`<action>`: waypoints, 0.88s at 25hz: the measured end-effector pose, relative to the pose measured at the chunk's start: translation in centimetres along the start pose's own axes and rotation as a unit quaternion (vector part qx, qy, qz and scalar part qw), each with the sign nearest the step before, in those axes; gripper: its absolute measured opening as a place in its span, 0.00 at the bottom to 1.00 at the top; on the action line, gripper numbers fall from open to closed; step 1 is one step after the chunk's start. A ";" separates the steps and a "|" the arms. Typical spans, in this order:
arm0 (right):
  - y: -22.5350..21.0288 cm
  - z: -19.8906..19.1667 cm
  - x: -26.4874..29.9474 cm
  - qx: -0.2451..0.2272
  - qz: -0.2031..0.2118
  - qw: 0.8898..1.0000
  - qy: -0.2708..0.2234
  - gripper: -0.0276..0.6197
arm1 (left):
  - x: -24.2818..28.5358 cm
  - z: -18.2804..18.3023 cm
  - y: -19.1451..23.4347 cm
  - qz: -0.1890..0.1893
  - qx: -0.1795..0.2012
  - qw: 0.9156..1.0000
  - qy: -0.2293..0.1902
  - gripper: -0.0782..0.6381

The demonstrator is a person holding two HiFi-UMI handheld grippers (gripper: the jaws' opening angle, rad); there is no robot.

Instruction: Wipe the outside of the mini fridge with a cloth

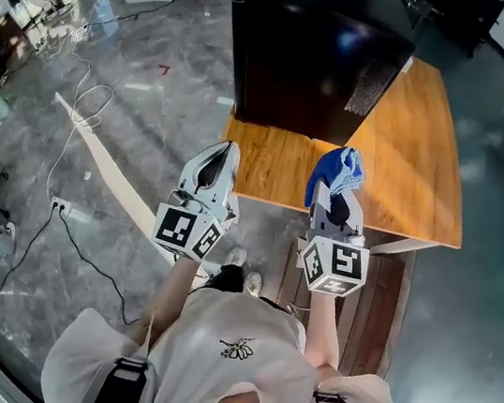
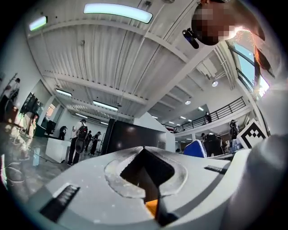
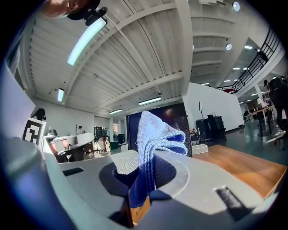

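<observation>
Evidently soft and light, the cloth (image 1: pixel 338 169) sits bunched (pinched mid-fold) in the right tongs (image 1: pixel 334 197); left tongs (image 1: pixel 226 152) together, empty.

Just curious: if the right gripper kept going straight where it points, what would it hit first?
Likely the black mini fridge, straight ahead of the right gripper; its blue cloth would touch first. Depth is uncertain.

Mini fridge (image 1: pixel 314 49), 12 o'clock: black shell, smooth, glossy. Table (image 1: pixel 420 156): varnished wood, visible grain. Cloth (image 1: pixel 338 170): blue knit, coarse. Left gripper (image 1: pixel 225 150), right gripper (image 1: pixel 334 199): matt grey plastic. Floor (image 1: pixel 141 121), 9 o'clock: polished, stone-look.
</observation>
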State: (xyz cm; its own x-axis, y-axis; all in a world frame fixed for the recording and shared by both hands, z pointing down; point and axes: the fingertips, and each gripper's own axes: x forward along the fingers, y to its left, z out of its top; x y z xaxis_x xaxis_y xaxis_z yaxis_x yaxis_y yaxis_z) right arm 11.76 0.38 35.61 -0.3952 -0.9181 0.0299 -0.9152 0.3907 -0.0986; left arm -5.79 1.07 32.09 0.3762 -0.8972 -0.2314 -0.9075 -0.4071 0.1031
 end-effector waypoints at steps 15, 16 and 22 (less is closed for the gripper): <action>8.7 11.6 18.7 -0.049 0.092 0.990 -0.098 0.15 | 8.7 -0.7 10.2 0.014 0.009 1.000 0.012 0.12; 9.7 12.6 20.1 -0.058 0.100 0.988 -0.107 0.15 | 9.0 -0.8 10.9 0.016 0.006 1.000 0.012 0.12; 14.1 16.1 27.3 -0.093 0.119 0.982 -0.114 0.15 | 10.1 -1.3 13.4 0.025 -0.002 1.000 0.013 0.12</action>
State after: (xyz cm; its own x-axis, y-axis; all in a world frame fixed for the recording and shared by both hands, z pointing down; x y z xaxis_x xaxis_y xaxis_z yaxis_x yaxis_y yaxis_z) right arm -10.69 -20.23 19.01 -0.5917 -0.7816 -0.1974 -0.8055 0.5827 0.1076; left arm -13.92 -13.62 32.38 0.3353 -0.9207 -0.2000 -0.9244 -0.3624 0.1187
